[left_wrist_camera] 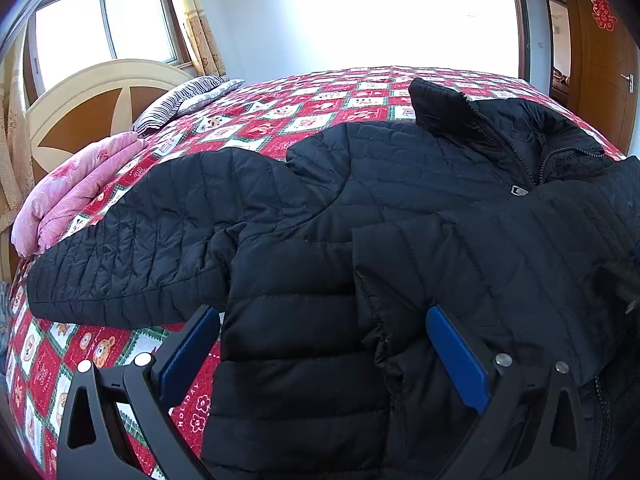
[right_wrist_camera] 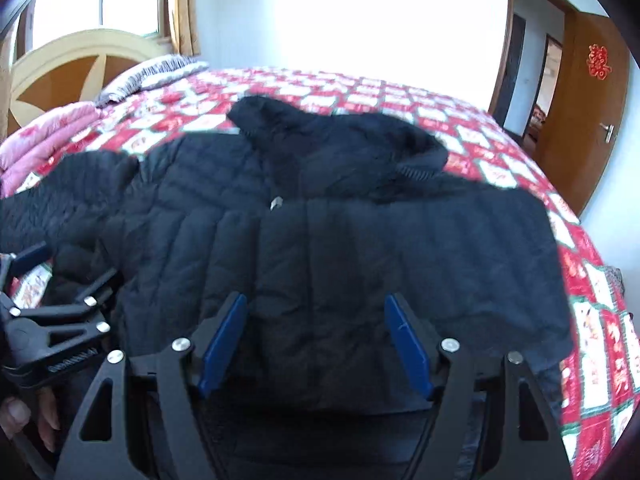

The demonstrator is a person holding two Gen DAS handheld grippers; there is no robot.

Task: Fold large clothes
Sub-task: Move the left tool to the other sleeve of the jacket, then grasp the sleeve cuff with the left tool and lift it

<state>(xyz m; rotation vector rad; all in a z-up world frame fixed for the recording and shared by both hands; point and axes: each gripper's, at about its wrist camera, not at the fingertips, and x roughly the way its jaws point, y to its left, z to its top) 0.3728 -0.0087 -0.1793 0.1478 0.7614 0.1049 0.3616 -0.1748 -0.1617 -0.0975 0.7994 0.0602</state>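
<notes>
Jacket point(left_wrist_camera: 320, 208) black quilted, spread on bed point(left_wrist_camera: 280, 112) (right sleeve folded across); left gripper point(left_wrist_camera: 320, 344) and right gripper point(right_wrist_camera: 316, 336) gape wide over it, holding nothing.

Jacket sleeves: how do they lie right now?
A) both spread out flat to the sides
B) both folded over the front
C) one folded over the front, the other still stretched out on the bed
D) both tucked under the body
C: on the black jacket, one sleeve lies across the chest, while the other sleeve stretches out over the red bedspread.
</notes>
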